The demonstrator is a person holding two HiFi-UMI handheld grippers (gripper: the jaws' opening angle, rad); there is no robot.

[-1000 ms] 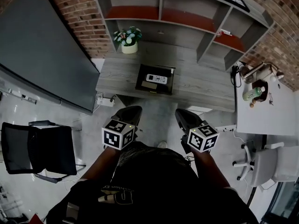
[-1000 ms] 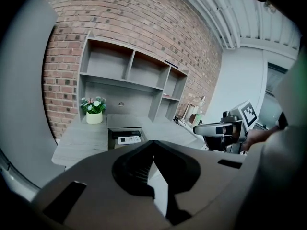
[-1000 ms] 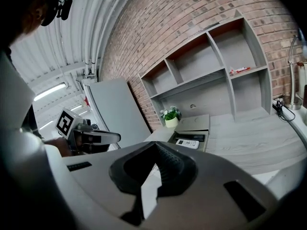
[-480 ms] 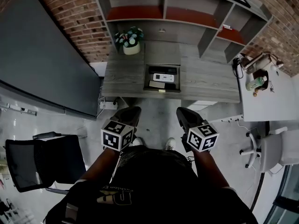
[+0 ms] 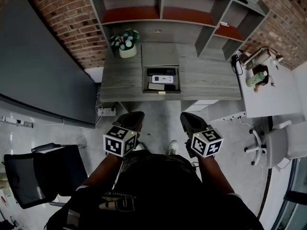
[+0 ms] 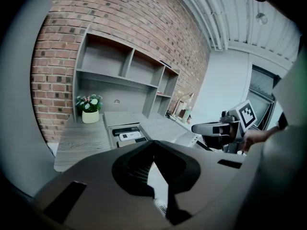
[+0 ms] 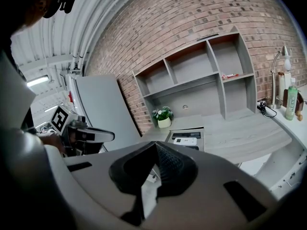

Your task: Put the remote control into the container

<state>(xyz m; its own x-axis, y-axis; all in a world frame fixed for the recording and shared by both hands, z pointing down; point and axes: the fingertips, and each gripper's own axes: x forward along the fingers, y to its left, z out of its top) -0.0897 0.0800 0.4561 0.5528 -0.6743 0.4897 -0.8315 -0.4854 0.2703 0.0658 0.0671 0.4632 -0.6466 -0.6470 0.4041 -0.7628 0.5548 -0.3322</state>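
Setting: A person is standing back from a grey wooden desk (image 5: 206,80), which is sitting against a brick wall beneath a grey shelf unit (image 5: 192,13).
Container: A dark, open container (image 5: 145,80) is resting on the middle of the desk, near its front edge.
Remote control: A white remote control (image 5: 162,79) is lying flat and crosswise inside the container. A slim black device (image 5: 160,72) is lying just behind it on the wall side.
Left gripper: The left gripper (image 5: 133,116) is hovering in the air well short of the desk, pointing toward it and slightly downward. Its jaws are meeting at the tips and gripping nothing.
Right gripper: The right gripper (image 5: 188,117) is hovering level with the left one, also well apart from the desk. Its jaws are pressing together, with nothing between them.
Plant: A potted plant (image 5: 124,43) with pale flowers is standing at the desk's far left, near the container but not touching it.
Surroundings: A black chair (image 5: 38,174) is standing at lower left. A white table (image 5: 268,99) at right is carrying a green bottle (image 5: 256,78).
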